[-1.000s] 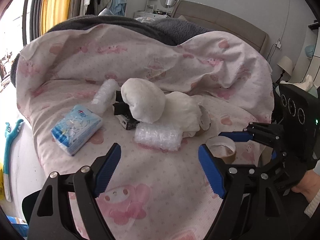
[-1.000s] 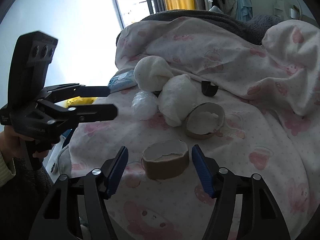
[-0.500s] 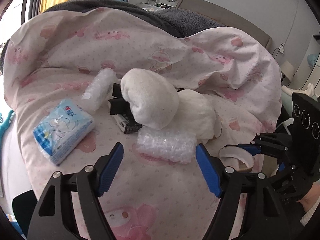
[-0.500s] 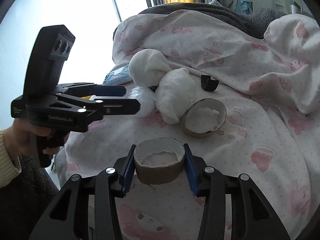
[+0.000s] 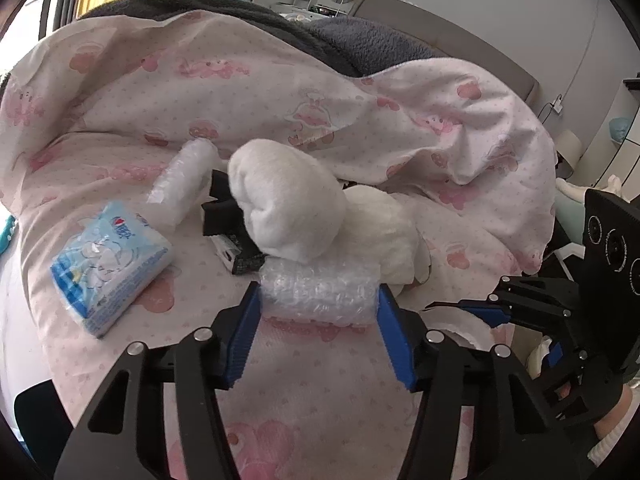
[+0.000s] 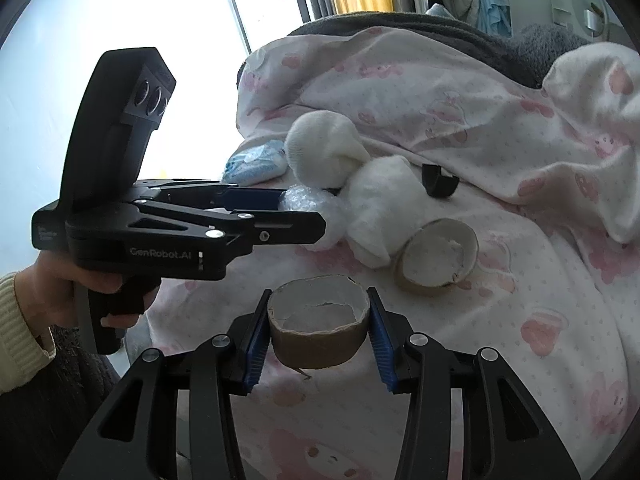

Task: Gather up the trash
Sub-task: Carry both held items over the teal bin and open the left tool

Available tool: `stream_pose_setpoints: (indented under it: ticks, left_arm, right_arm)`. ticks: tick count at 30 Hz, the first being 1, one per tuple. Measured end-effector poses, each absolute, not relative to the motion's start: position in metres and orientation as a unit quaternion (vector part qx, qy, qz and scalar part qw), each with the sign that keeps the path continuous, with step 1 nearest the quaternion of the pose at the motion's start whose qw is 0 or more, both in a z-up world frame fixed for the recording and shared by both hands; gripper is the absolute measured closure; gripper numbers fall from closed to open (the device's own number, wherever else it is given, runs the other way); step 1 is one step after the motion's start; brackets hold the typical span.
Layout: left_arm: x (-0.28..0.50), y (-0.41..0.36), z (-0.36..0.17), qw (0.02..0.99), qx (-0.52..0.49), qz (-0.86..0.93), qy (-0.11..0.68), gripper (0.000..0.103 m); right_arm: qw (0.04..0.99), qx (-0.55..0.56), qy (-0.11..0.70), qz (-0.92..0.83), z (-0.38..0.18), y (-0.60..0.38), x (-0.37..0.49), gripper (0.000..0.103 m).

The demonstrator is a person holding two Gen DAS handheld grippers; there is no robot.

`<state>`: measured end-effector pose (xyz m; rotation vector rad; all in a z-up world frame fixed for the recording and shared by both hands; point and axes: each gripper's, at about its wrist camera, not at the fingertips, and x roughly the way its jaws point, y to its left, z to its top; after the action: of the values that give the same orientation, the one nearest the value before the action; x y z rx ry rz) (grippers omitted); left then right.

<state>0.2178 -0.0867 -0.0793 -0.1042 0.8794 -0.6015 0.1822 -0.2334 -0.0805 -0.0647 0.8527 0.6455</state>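
Observation:
My left gripper (image 5: pixel 318 316) is shut on a roll of bubble wrap (image 5: pixel 318 290) that lies on the pink bedcover (image 5: pixel 320 380); its blue pads press both ends. It also shows in the right wrist view (image 6: pixel 280 208). My right gripper (image 6: pixel 318 332) is shut on a brown cardboard tape ring (image 6: pixel 318 334), low at the bed's near edge. A second torn tape ring (image 6: pixel 436 254) lies on the cover further in. Another bubble wrap roll (image 5: pixel 184 176) lies at the back left.
White rolled socks (image 5: pixel 288 208) and a white plush lump (image 5: pixel 380 236) sit just behind the bubble wrap. A blue tissue pack (image 5: pixel 110 268) lies left. A black box (image 5: pixel 236 240) sits under the socks; a black clip (image 6: pixel 438 186) lies further back. The duvet (image 5: pixel 280 80) is heaped behind.
My left gripper has moved forward and shut on the bubble wrap roll. My right gripper has shut on the tape ring.

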Motion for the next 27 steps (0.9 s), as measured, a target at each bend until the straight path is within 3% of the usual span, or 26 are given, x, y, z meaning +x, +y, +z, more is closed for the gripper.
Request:
stream_pose_setpoints:
  ticks: [14, 27]
  left_arm:
    - [0.181, -0.020, -0.064, 0.894, -0.045, -0.221, 0.387, 0.043]
    - [0.172, 0.066, -0.086, 0.908, -0.026, -0.091, 0.408, 0.043]
  right_arm:
    - [0.864, -0.013, 0.389, 0.319, -0.061, -0.197, 0.184, 0.057]
    - [0.858, -0.005, 0.375, 0.350, -0.046, -0.132, 0.188, 0.057]
